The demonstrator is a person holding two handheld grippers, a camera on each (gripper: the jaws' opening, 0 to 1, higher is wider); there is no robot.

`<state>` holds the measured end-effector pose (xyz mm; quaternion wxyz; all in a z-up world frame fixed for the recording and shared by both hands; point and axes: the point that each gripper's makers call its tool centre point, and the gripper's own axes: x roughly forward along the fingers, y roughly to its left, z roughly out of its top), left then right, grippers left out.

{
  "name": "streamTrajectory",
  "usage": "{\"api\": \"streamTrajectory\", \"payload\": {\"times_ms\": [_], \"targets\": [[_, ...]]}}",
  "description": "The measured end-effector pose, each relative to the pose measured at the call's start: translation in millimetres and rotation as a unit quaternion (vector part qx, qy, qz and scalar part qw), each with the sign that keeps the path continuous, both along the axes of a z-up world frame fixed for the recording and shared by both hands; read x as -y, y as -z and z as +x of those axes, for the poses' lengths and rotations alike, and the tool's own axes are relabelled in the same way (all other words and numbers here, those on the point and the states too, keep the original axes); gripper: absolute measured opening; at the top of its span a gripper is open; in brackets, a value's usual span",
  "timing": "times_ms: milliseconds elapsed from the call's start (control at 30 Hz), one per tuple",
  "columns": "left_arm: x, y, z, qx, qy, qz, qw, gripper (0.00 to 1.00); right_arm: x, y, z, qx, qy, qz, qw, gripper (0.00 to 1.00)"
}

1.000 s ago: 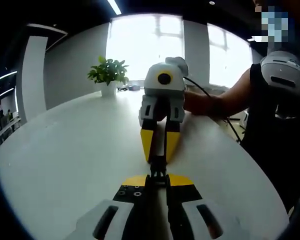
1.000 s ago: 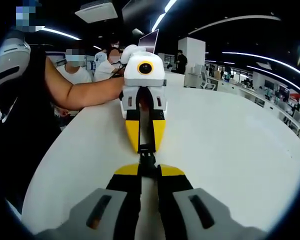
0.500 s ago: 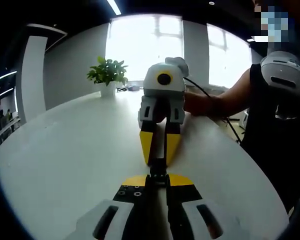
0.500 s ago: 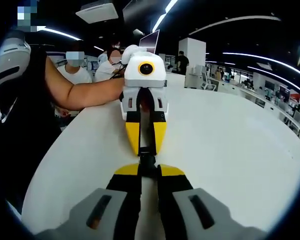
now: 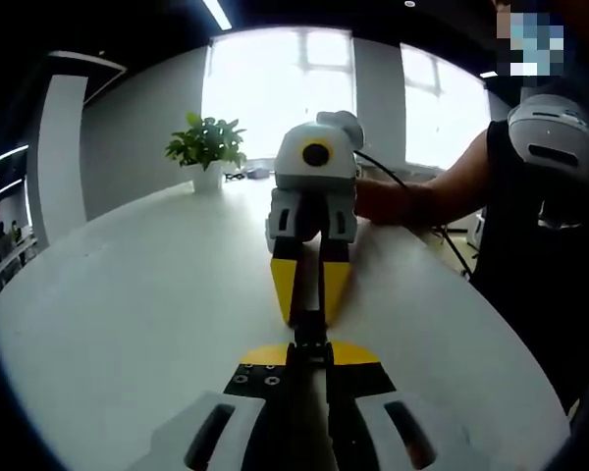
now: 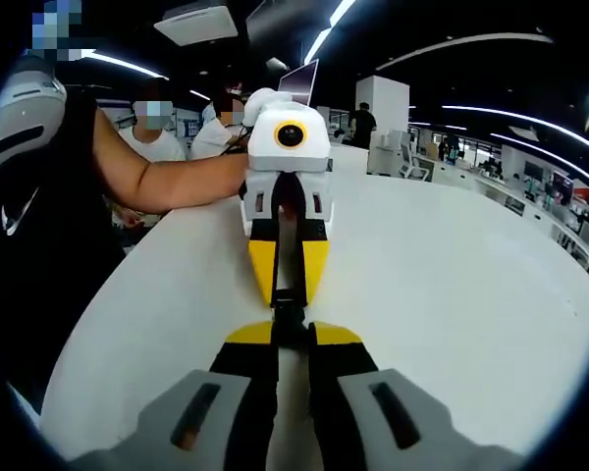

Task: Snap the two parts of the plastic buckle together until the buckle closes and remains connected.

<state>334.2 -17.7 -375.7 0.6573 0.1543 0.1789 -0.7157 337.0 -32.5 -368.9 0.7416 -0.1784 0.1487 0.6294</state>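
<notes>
The black plastic buckle hangs just above the white table, held between two grippers that meet nose to nose. My left gripper rises from the bottom of the left gripper view, its yellow-tipped jaws shut on the near half. The right gripper faces it, shut on the far half. In the right gripper view the buckle runs as one dark piece from my right gripper to the left gripper. The jaws hide whether the halves are latched.
A person's arm holds the right gripper, and a dark-clothed torso stands at the table's edge. A potted plant sits at the far end. Seated people and a laptop lie beyond the table.
Both views have shifted slightly. The two grippers stay shut on the buckle halves and stand a touch closer together, tip to tip.
</notes>
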Motion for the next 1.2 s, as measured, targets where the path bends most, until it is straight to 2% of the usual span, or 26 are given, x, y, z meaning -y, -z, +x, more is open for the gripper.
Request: {"api": "streamTrajectory", "payload": {"times_ms": [467, 600, 633, 667, 700, 767, 1200], "targets": [[3, -0.1, 0.4, -0.007, -0.008, 0.007, 0.9999, 0.08, 0, 0.9, 1, -0.018, 0.011, -0.001, 0.9998, 0.09], [8, -0.2, 1.7, 0.006, -0.019, 0.014, 0.9997, 0.07, 0, 0.7, 4, -0.016, 0.019, -0.004, 0.9997, 0.08], [9, 2.9, -0.8, -0.005, -0.02, 0.02, 0.9996, 0.07, -2, 1.6, -1, -0.029, 0.017, -0.006, 0.9994, 0.08], [9, 2.8, 2.0, 0.001, -0.021, 0.015, 0.9997, 0.07, -2, -2.0, 0, -0.016, 0.014, -0.004, 0.9998, 0.08], [9, 4.5, 0.9, -0.013, -0.02, 0.013, 0.9996, 0.07, -1, -0.7, 0, -0.017, 0.014, -0.004, 0.9998, 0.08], [9, 6.0, 2.7, -0.011, -0.018, 0.01, 0.9997, 0.07, -2, 0.5, -2, -0.014, 0.014, -0.006, 0.9998, 0.08], [14, 1.9, -1.6, -0.006, -0.016, 0.009, 0.9998, 0.08, 0, 0.7, 1, -0.014, 0.022, -0.002, 0.9997, 0.09]]}}
